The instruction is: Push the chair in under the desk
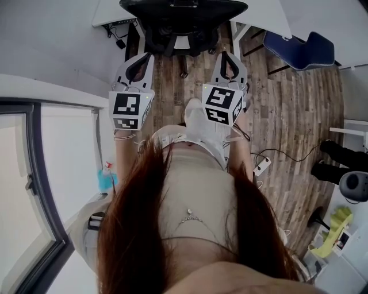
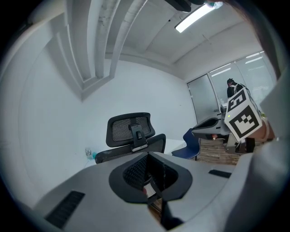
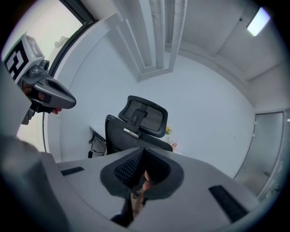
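Inspection of the station found a black mesh-backed office chair standing on the wood-plank floor at the edge of the white worktop. Its back and headrest faced the person. Its wheeled base showed on the floor just in front of the worktop. How far the seat sat beneath the worktop could not be established from any view.

The left gripper was held out towards the chair, its jaws fully together with nothing between them. The right gripper was held beside it, level with it, and its jaws were likewise closed and empty. Each carried its cube of square markers nearest the person. Both gripper views showed the chair back ahead of the jaws and clear of them, and no contact was observed.

A blue moulded chair stood to the right of the office chair, apart from it. Dark cables hung by the worktop's left leg. A white power strip with its lead lay on the floor to the person's right. A dark-framed window ran along the left side. The person's long reddish hair filled the lower part of the head view.
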Demonstrator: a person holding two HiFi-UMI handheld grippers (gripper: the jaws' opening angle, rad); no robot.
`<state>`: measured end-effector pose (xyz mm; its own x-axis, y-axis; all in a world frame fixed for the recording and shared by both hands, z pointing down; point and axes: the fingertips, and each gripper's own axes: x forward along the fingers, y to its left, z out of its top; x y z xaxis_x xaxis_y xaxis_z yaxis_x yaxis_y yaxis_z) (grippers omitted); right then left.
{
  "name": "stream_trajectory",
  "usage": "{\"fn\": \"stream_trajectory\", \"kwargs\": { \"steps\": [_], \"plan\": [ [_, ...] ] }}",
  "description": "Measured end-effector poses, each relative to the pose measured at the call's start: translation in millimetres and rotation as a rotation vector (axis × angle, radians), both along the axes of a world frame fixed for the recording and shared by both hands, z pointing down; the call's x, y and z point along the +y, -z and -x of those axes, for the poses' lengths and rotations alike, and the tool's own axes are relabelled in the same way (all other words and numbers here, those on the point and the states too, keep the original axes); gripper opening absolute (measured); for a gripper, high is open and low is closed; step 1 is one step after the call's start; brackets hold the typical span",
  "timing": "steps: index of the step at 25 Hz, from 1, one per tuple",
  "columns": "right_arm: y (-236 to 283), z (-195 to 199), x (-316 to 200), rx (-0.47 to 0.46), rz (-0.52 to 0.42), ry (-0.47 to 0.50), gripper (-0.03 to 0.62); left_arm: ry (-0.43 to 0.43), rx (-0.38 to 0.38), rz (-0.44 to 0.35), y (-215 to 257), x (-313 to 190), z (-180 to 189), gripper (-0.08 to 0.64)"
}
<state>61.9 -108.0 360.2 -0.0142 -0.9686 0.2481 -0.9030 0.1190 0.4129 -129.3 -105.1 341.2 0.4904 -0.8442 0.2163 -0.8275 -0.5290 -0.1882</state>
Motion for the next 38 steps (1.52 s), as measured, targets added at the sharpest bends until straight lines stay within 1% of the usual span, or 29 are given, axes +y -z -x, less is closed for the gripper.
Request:
{"fn": "stream_trajectory", "kwargs": {
  "steps": [3, 9, 12, 17, 23, 27, 30, 33, 38],
  "plan": [
    [2, 0, 0, -0.022, 0.0, 0.003, 0.025, 0.007, -0.013, 0.001, 0, 1, 1, 0.005],
    [2, 2, 2, -0.06, -0.004, 0.01, 0.025, 0.004, -0.012, 0.004, 0, 1, 2, 0.005],
    [-1, 5, 3, -0.05, -0.001, 0.014, 0.025, 0.008, -0.007, 0.012, -4, 0, 5, 0.005],
    [-3, 2, 5, -0.053, 0.006, 0.009, 0.025, -0.002, -0.022, 0.021, -8, -2, 3, 0.005],
    [1, 4, 6, -0.045, -0.003, 0.004, 0.025, -0.008, -0.01, 0.029, -9, -3, 4, 0.005],
    [2, 6, 5, -0.044, -0.021, 0.017, 0.025, -0.022, 0.032, 0.033, -9, -3, 3, 0.005],
    [-1, 5, 6, -0.038, -0.012, 0.004, 0.025, -0.023, 0.052, 0.038, -12, -4, 4, 0.005],
    [-2, 5, 4, -0.032, -0.016, 0.009, 0.025, -0.028, 0.063, 0.052, -14, -6, 3, 0.005],
    [-1, 2, 1, -0.038, -0.018, 0.01, 0.025, -0.04, 0.063, 0.046, -13, -11, -2, 0.005]
  ]
}}
